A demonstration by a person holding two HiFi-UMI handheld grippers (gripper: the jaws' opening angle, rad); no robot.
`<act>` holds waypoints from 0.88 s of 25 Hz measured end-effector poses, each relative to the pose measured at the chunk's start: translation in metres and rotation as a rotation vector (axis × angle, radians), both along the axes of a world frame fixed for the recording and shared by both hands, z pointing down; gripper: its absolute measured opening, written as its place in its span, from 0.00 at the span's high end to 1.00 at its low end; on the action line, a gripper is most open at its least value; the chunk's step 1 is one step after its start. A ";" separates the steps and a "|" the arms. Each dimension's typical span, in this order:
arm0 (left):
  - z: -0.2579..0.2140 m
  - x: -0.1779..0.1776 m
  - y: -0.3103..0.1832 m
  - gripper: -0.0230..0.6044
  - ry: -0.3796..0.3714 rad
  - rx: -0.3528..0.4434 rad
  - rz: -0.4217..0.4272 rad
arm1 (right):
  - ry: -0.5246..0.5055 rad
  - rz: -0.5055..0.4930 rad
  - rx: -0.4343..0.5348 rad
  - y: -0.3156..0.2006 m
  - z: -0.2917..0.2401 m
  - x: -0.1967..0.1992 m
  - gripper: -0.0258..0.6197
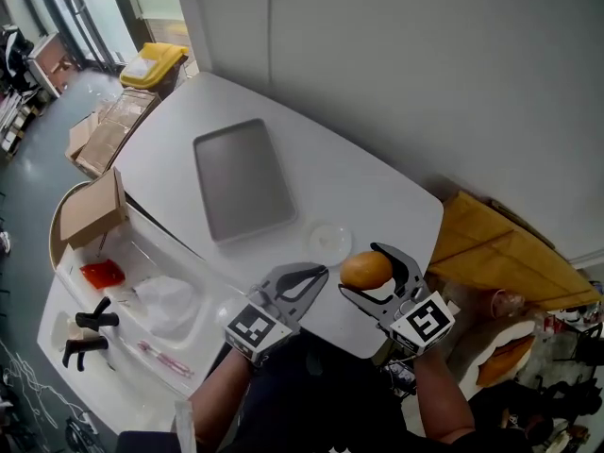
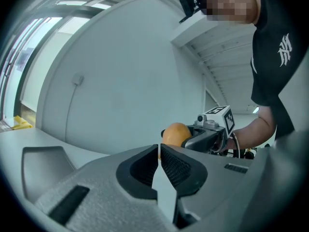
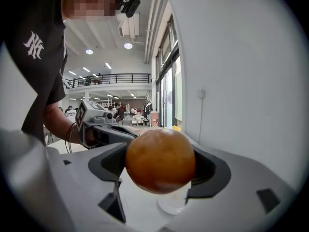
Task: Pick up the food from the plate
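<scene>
My right gripper (image 1: 364,274) is shut on a round orange-brown bun (image 1: 366,269), held in the air near the table's front edge. In the right gripper view the bun (image 3: 160,160) fills the space between the jaws, above a small clear plate (image 3: 174,201). That plate (image 1: 329,241) lies bare on the white table, just left of the bun. My left gripper (image 1: 318,273) hovers beside it, jaws shut with nothing between them. From the left gripper view, the bun (image 2: 175,133) and the right gripper (image 2: 208,129) show beyond the shut jaws (image 2: 159,151).
A grey metal tray (image 1: 242,179) lies on the white table (image 1: 377,196) behind the plate. Left of the table stand white bins with a red item (image 1: 102,274) and a cardboard box (image 1: 92,209). A wall runs along the table's far side.
</scene>
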State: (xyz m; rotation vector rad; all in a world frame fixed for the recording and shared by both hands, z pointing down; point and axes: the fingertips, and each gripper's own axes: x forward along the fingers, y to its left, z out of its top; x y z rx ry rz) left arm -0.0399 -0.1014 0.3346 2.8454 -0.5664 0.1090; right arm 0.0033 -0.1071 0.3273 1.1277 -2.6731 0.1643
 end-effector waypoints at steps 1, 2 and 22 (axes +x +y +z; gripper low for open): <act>-0.003 0.001 0.003 0.93 -0.003 0.004 0.004 | -0.018 0.009 -0.009 0.005 -0.004 0.002 0.38; -0.006 0.001 0.006 0.93 -0.007 0.009 0.006 | -0.037 0.014 -0.019 0.011 -0.006 0.004 0.38; -0.049 0.038 0.133 0.93 -0.139 0.086 -0.078 | -0.246 -0.126 0.019 0.149 -0.044 0.068 0.38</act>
